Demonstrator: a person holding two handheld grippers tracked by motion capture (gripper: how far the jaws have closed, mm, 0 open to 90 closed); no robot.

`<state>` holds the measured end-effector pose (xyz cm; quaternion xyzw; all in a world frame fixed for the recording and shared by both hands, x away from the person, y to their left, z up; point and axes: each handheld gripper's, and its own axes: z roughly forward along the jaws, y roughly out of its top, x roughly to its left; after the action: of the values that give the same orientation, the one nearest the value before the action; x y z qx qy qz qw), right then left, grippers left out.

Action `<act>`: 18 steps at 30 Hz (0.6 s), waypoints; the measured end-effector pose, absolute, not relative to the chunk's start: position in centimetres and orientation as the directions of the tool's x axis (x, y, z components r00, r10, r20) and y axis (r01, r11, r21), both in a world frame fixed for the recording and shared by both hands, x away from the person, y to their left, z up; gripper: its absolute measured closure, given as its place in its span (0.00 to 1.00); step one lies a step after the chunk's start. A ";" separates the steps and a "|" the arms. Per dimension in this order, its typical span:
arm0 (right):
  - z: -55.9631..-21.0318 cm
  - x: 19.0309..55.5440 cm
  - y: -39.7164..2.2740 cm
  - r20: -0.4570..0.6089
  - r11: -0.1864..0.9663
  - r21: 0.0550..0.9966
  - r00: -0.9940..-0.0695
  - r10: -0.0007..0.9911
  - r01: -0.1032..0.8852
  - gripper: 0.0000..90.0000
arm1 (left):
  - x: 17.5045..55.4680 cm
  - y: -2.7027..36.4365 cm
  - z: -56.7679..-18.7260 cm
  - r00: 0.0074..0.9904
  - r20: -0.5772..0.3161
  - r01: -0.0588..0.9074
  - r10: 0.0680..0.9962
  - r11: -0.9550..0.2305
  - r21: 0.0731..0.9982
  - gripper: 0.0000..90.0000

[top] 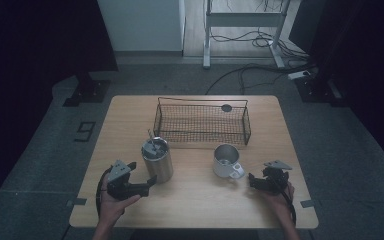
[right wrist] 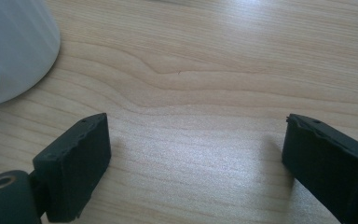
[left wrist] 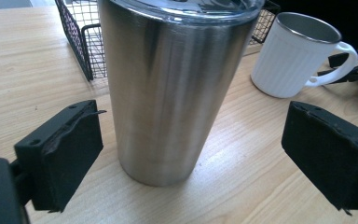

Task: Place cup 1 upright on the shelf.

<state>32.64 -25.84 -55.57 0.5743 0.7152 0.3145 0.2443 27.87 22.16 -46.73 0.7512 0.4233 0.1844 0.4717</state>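
lidded steel tumbler (left wrist: 168, 93), empty white mug (left wrist: 294, 53), wire basket (top: 202, 122)

High view: fixed above near edge, looks fwd/down over whole surface (top: 195, 205). Left gripper view: low, close, faces steel tumbler (left wrist: 168, 93), white mug (left wrist: 293, 60) farther right. Right gripper view: v. close to wood, angled down, mug at upper left. All 3 views share mug

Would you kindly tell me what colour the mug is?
The mug is white outside, ribbed, with a metal inside; clearest in the left gripper view.
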 end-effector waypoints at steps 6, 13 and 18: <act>-55.6 32.6 -25.8 0.012 0.142 0.731 -0.221 0.975 0.667 0.09 | 28.9 21.6 -46.9 0.572 -0.124 0.475 0.811 -0.203 0.856 0.03; -55.6 32.6 -25.8 0.012 0.143 0.731 -0.223 0.975 0.667 0.09 | 29.6 20.9 -46.8 0.573 -0.120 0.478 0.811 -0.212 0.852 0.01; -55.6 32.6 -25.8 0.012 0.143 0.730 -0.222 0.975 0.668 0.09 | 30.1 20.4 -46.4 0.574 -0.112 0.473 0.811 -0.217 0.854 0.01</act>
<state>32.62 -25.84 -55.55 0.5738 0.7156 0.3147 0.2440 30.09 20.44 -46.41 0.7581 0.4233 0.1833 0.4611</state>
